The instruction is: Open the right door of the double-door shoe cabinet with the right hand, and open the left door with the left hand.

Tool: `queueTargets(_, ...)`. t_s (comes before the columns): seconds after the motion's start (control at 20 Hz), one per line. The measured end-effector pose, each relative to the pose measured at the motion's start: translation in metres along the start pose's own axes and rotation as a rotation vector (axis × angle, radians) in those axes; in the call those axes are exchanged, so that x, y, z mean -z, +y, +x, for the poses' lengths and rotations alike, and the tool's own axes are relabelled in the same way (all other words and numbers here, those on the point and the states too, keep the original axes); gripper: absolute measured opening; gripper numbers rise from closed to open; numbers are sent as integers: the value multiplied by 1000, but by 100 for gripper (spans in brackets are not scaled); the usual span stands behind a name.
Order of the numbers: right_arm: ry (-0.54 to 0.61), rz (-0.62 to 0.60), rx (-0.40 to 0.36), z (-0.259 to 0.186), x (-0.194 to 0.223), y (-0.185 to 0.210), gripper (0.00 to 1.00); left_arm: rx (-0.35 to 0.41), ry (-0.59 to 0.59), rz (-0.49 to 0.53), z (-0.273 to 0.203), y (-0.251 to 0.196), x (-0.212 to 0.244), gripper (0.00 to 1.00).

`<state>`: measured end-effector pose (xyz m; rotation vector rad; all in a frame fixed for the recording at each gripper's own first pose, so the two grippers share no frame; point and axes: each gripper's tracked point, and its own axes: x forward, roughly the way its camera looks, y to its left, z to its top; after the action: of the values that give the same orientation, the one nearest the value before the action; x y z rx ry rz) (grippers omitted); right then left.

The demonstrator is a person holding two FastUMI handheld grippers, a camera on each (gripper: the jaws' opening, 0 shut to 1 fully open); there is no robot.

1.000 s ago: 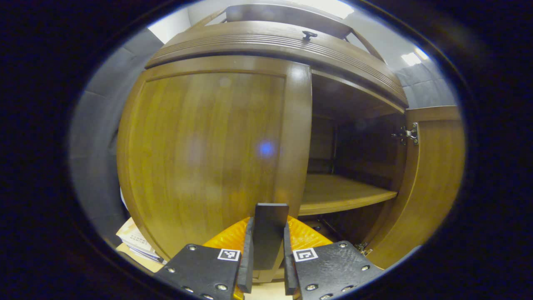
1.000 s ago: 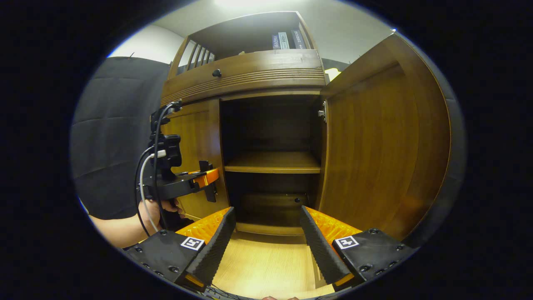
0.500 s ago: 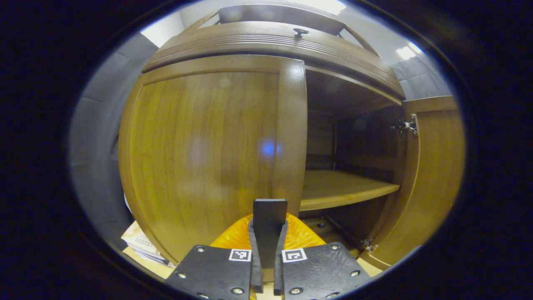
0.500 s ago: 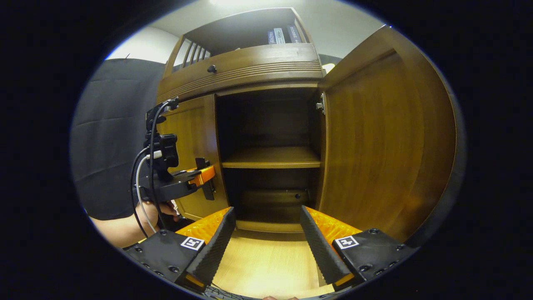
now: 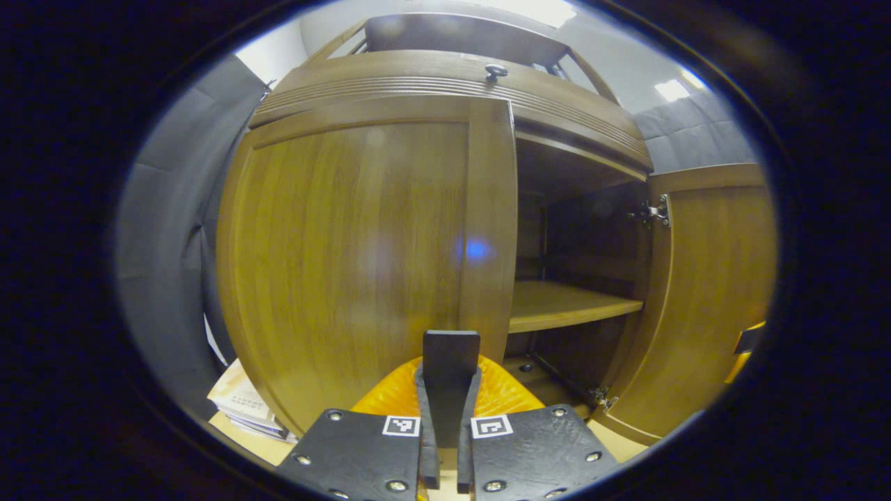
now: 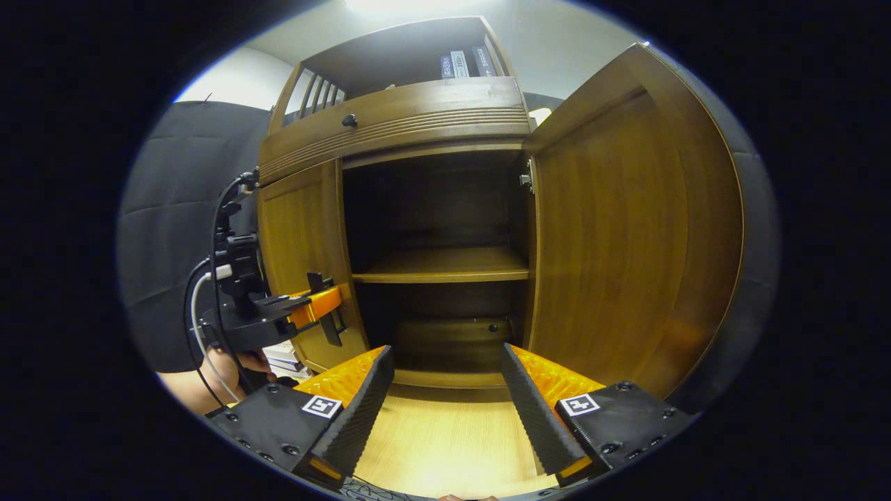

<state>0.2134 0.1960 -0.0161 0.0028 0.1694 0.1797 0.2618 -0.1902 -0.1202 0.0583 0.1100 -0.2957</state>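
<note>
The brown wooden shoe cabinet fills both views. Its right door (image 6: 626, 229) (image 5: 710, 292) stands swung wide open, baring the dark inside. The left door (image 5: 355, 264) (image 6: 299, 257) is ajar, its free edge pulled a little out from the frame. My left gripper (image 5: 449, 379) is shut on that door's dark flat handle (image 5: 451, 355); in the right gripper view the left gripper (image 6: 327, 316) sits at the door's edge with a hand (image 6: 216, 362) holding it. My right gripper (image 6: 446, 353) hangs open in front of the cabinet's opening, holding nothing.
An inner shelf (image 6: 445, 264) crosses the cabinet's middle. Above the doors runs a drawer with a dark knob (image 6: 348, 120) (image 5: 495, 70), and books (image 6: 463, 64) stand on the top shelf. A stack of papers (image 5: 240, 400) lies left of the cabinet. Light wooden floor (image 6: 445, 438) lies in front.
My left gripper's fingers have shut on the left door's handle, and the door has swung slightly outward. The right gripper has stayed open and has hardly moved.
</note>
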Motion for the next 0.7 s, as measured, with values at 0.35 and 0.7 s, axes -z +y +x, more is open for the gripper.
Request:
queueTargets(0.35, 0, 17, -11, -10, 5, 11, 93, -2, -10, -1, -44, 10, 3, 12)
queueTargets(0.7, 4, 24, -42, -20, 11, 31, 93, -11, -13, -2, -80, 21, 4, 12)
